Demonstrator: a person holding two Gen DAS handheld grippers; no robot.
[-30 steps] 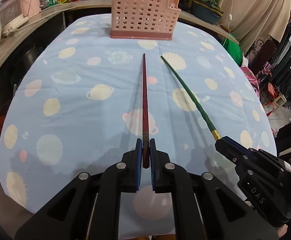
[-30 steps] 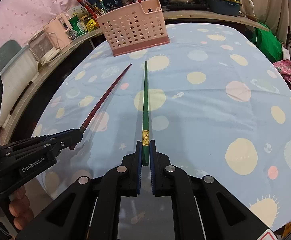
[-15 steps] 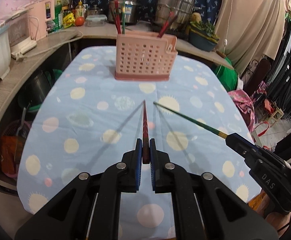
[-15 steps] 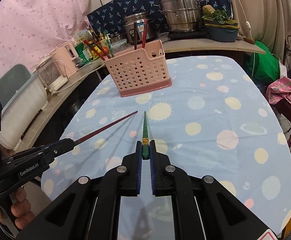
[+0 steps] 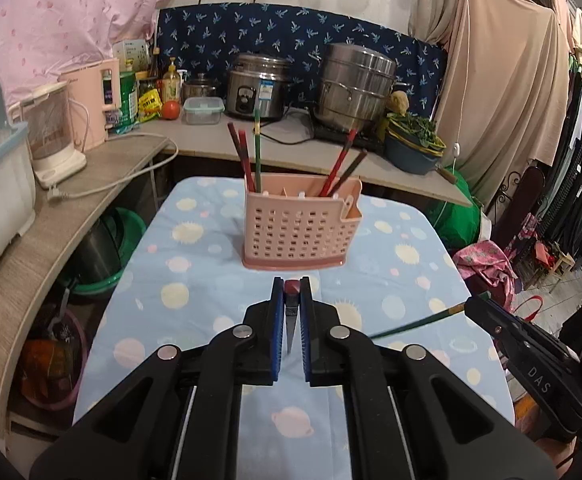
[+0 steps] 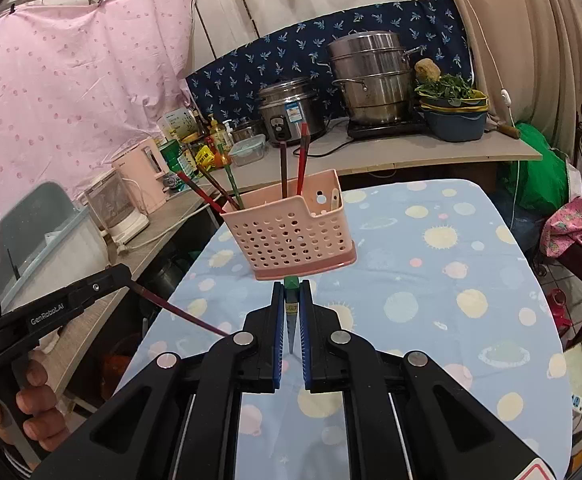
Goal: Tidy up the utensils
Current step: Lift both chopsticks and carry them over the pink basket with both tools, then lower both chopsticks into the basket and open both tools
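A pink perforated utensil basket [image 5: 301,224] stands on the blue planet-print tablecloth [image 5: 195,280], holding several red, brown and green chopsticks. My left gripper [image 5: 292,292] is shut on a dark red chopstick [image 5: 292,286], seen end-on with its thin tip hanging below the jaws. To the right, my right gripper [image 5: 473,304] grips a green chopstick [image 5: 419,322]. In the right wrist view the right gripper [image 6: 291,294] is shut on the green chopstick [image 6: 291,282] just before the basket [image 6: 291,236]. The left gripper [image 6: 125,276] holds the red chopstick [image 6: 179,310] in the air.
A curved counter [image 5: 91,184] wraps the table's left and far sides with a kettle [image 5: 51,136], rice cooker [image 5: 257,88], steel steamer [image 5: 355,84] and a bowl of greens [image 5: 411,140]. A person's hand [image 6: 35,400] holds the left gripper. Clothes hang at the right.
Both grippers rose and lifted their chopsticks off the cloth. The chopsticks, which lay stretched forward on the table, now hang from the jaws above it. The basket has come nearer.
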